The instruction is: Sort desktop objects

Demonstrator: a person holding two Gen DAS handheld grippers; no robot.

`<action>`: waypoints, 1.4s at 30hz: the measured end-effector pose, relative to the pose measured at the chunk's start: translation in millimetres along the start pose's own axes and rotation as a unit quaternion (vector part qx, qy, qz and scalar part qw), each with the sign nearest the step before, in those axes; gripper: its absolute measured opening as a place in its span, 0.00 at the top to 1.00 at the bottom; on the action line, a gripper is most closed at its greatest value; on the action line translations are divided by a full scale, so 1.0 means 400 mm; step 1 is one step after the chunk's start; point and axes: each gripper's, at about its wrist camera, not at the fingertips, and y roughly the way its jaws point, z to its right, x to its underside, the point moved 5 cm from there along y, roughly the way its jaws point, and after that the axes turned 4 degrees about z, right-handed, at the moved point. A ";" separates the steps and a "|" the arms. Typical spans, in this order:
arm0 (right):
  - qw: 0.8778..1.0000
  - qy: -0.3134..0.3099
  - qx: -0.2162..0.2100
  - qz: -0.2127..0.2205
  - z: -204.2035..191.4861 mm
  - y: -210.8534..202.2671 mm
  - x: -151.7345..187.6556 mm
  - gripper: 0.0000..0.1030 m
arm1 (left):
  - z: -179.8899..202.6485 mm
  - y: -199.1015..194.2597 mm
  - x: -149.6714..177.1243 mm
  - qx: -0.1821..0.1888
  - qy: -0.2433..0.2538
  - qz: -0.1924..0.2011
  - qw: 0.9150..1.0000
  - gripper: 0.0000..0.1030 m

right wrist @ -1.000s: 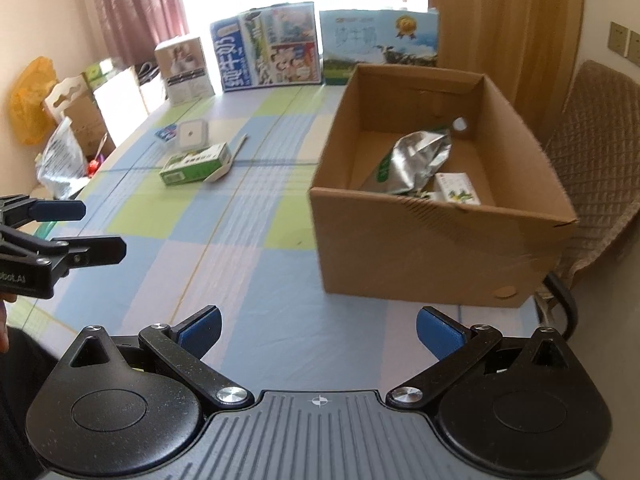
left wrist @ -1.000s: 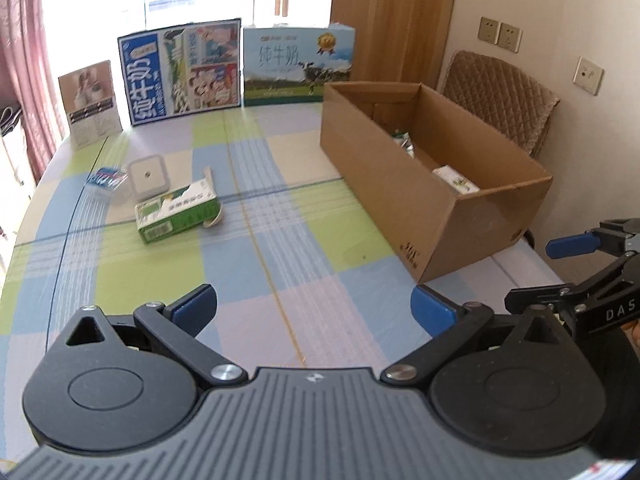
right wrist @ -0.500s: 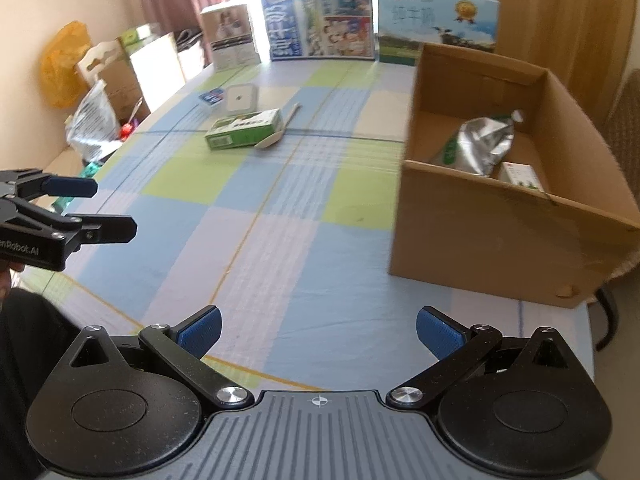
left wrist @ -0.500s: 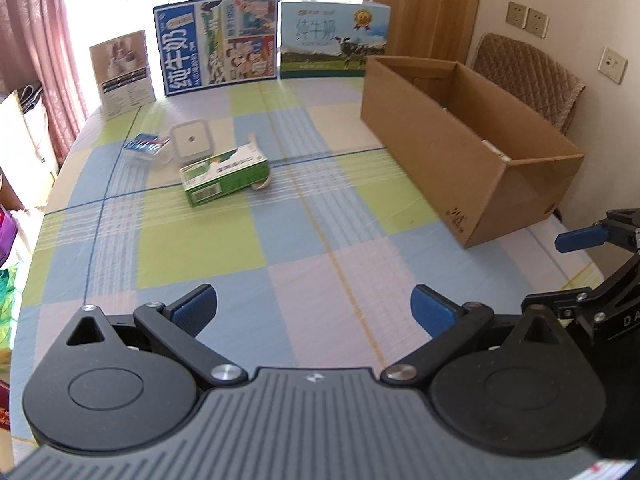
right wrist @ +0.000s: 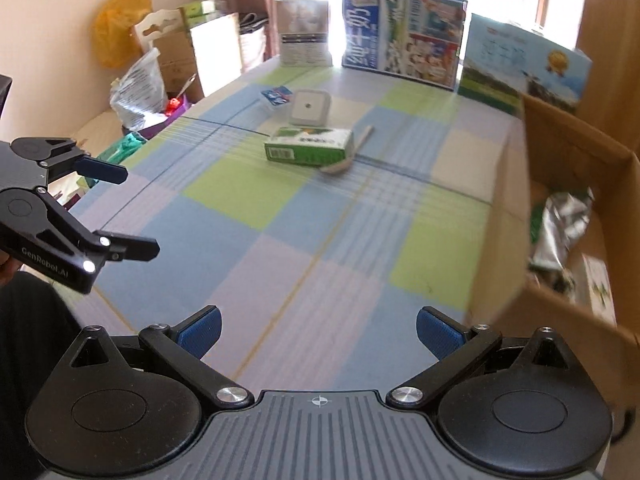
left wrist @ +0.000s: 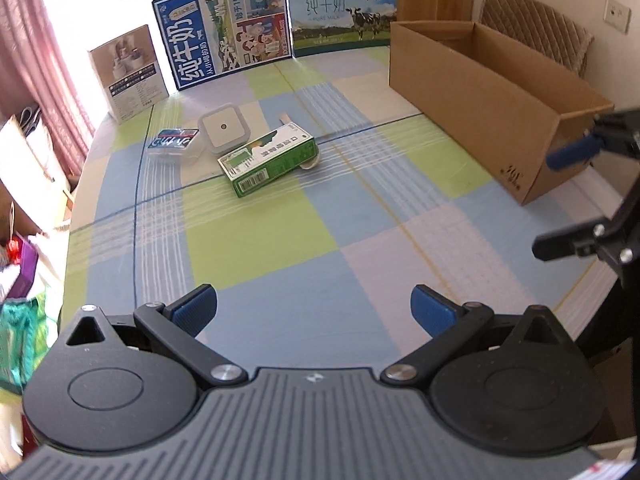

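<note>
The right wrist view is blurry on its right side, so the things inside the cardboard box (right wrist: 568, 184) are hard to make out — a crumpled silver bag (right wrist: 560, 228) and a small white carton (right wrist: 596, 292), partly cut off. A spoon (right wrist: 352, 152) hides partly behind the green box (left wrist: 268, 160), which lies flat in the middle of the bench (left wrist: 280, 248), with a white square box (left wrist: 224, 130) and a clear case (left wrist: 172, 146) just beyond it to the left. The left claw (left wrist: 314, 312) and right claw (right wrist: 318, 330) are both wide open — holding nothing, near the close edge.
</note>
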 end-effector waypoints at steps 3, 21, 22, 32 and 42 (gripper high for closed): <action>1.000 -0.008 -0.002 -0.001 -0.003 0.038 -0.028 0.02 | -0.021 0.022 -0.011 0.003 0.019 0.000 1.000 0.02; 1.000 -0.022 -0.005 -0.013 0.043 0.254 -0.155 0.02 | -0.145 0.248 -0.132 0.022 0.099 0.008 0.995 0.02; 0.999 -0.029 -0.008 -0.016 0.044 0.264 -0.163 0.02 | -0.145 0.262 -0.144 0.032 0.115 0.008 0.993 0.02; 0.989 -0.136 -0.033 -0.053 0.102 0.361 -0.275 0.02 | -0.126 0.392 -0.225 0.096 0.258 0.002 0.961 0.06; 0.946 -0.297 -0.084 -0.101 0.102 0.446 -0.290 0.03 | -0.102 0.498 -0.248 0.139 0.315 -0.022 0.939 0.11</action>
